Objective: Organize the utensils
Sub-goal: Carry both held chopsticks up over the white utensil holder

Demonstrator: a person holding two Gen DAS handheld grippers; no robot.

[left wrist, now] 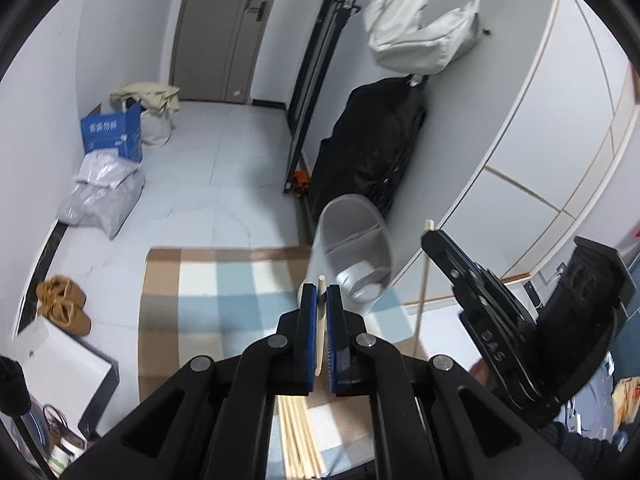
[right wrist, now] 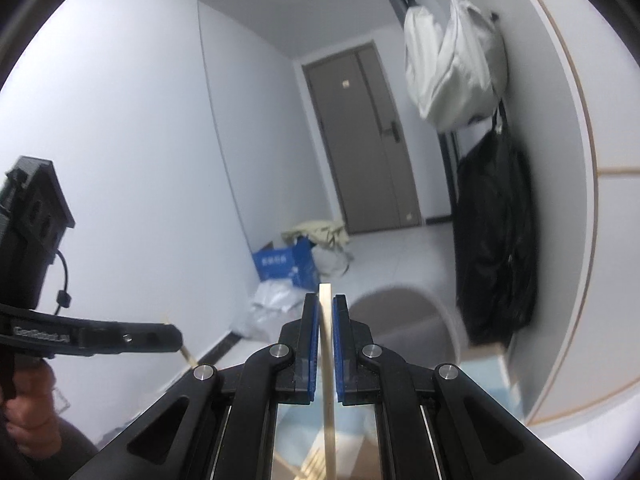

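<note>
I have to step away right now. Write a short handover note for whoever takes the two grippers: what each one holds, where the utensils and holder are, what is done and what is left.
Left gripper: shut on one wooden chopstick.
Right gripper: shut on another chopstick, held upright.
Grey utensil holder: standing on the checked cloth, ahead of both grippers; I can see nothing in it yet.
Loose chopsticks: a pile on the cloth beneath the left gripper.
Done: two sticks picked up.
Left: drop both into the holder, then probably clear the pile.
</note>
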